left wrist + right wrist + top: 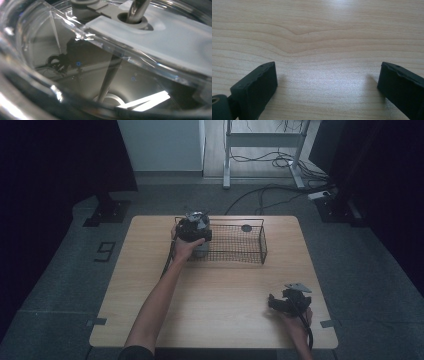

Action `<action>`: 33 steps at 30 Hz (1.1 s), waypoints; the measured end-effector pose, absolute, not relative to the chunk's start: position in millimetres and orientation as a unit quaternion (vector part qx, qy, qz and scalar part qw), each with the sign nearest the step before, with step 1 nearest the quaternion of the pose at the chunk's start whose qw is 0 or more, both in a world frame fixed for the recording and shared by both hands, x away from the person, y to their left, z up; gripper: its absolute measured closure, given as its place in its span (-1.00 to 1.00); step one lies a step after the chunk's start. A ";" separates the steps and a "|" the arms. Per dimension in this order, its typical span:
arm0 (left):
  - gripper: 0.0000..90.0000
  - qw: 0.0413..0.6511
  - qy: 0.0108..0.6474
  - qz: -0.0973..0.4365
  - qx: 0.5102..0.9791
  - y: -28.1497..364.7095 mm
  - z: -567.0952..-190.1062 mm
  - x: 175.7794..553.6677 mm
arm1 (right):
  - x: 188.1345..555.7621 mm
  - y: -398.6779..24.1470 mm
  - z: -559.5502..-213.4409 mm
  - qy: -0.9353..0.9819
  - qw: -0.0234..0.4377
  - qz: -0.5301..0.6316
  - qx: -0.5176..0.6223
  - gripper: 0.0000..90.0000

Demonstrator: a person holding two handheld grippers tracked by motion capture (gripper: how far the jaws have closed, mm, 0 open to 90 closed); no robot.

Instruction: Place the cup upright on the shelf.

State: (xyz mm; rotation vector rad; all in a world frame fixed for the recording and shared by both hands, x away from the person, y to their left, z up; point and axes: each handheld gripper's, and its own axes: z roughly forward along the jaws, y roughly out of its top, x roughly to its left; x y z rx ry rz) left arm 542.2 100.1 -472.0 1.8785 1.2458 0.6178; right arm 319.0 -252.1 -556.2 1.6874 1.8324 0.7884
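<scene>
Since the left tongs (196, 231) are hanging over the left end of the black wire basket (252, 256), the job in hand looks like putting a clear container (201, 248) in there or lifting it out. From the high view the container sits just inside the basket's left end, right under the hand. In the left gripper view the camera is jammed up against it: curved clear wall (37, 75), a pale lid piece (160, 37) on top with a metal rod (136, 10) poking through a hole, and the rod seems to carry on down inside. Can't tell whether the left tongs are clamped on it or loose, the jaws aren't visible past all that plastic.

The right tongs (325, 82) are spread wide with nothing between them, resting low over the bare tabletop (317, 30) near the front right corner, well apart from the basket.

My guess on handling: it's hard, smooth and see-through, so probably slippery and it won't give under a squeeze. Looks empty, so light. I'd grab across the body or rim rather than the lid, since that may pop loose. There's also a small dark round thing (246, 228) at the basket's far side.
</scene>
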 end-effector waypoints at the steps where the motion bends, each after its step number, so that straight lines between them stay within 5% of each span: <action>1: -0.91 0.392 0.490 0.242 0.740 100.3 -472.7 541.4 | 319.0 -252.1 -556.2 0.677 0.261 0.291 0.623 -0.95; 18: -0.93 0.387 0.486 0.252 0.742 101.8 -472.9 532.1 | 319.0 -252.1 -556.2 0.677 0.262 0.291 0.623 -0.95; 33: -0.97 0.432 0.461 0.274 0.725 113.2 -432.6 509.7 | 319.0 -252.0 -556.2 0.677 0.262 0.291 0.623 -0.95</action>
